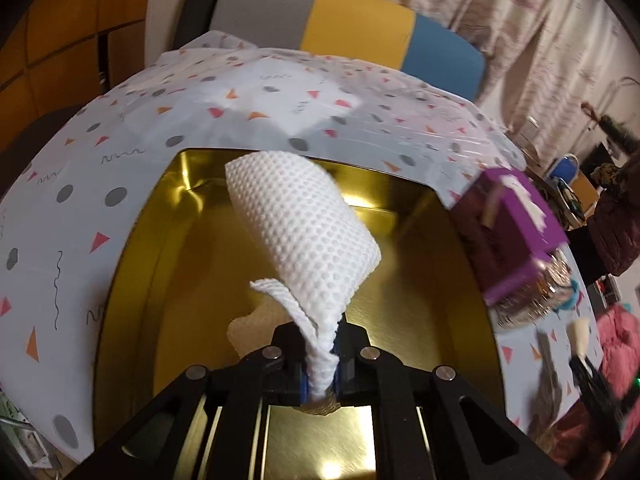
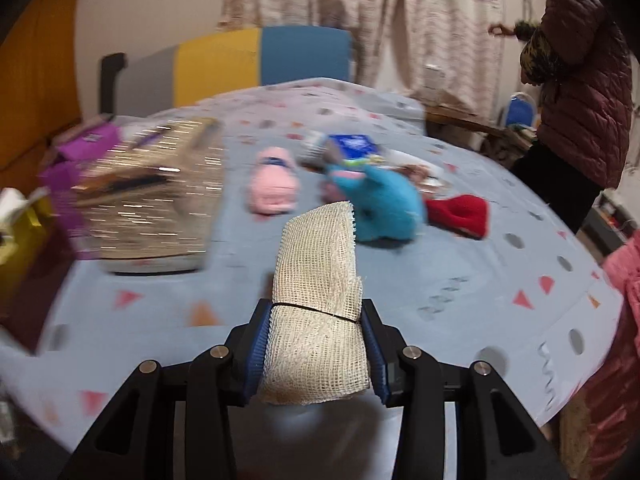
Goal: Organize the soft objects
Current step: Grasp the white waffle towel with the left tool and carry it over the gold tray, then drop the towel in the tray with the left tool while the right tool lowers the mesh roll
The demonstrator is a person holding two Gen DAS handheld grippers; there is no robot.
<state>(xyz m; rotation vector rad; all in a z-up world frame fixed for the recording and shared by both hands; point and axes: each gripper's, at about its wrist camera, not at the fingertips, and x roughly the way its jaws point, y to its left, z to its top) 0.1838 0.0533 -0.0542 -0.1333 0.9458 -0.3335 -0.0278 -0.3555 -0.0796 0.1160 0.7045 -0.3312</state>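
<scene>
In the left wrist view my left gripper (image 1: 322,354) is shut on a white dimpled cloth (image 1: 308,236), which it holds above the open gold tin (image 1: 452,280). The cloth curls up over the tin's inside. In the right wrist view my right gripper (image 2: 316,322) is shut on a beige gauze roll (image 2: 318,308) bound with a black band, held above the table. Beyond it lie a pink soft toy (image 2: 272,184), a blue plush toy (image 2: 384,200) and a red soft item (image 2: 460,210) on the patterned tablecloth (image 2: 460,280).
A purple box (image 1: 516,228) stands right of the tin, with a glittery lid or box (image 2: 156,200) beside it. A blue packet (image 2: 352,146) lies behind the toys. A chair (image 1: 352,28) stands at the table's far side. A person in a dark red jacket (image 2: 580,88) stands at the right.
</scene>
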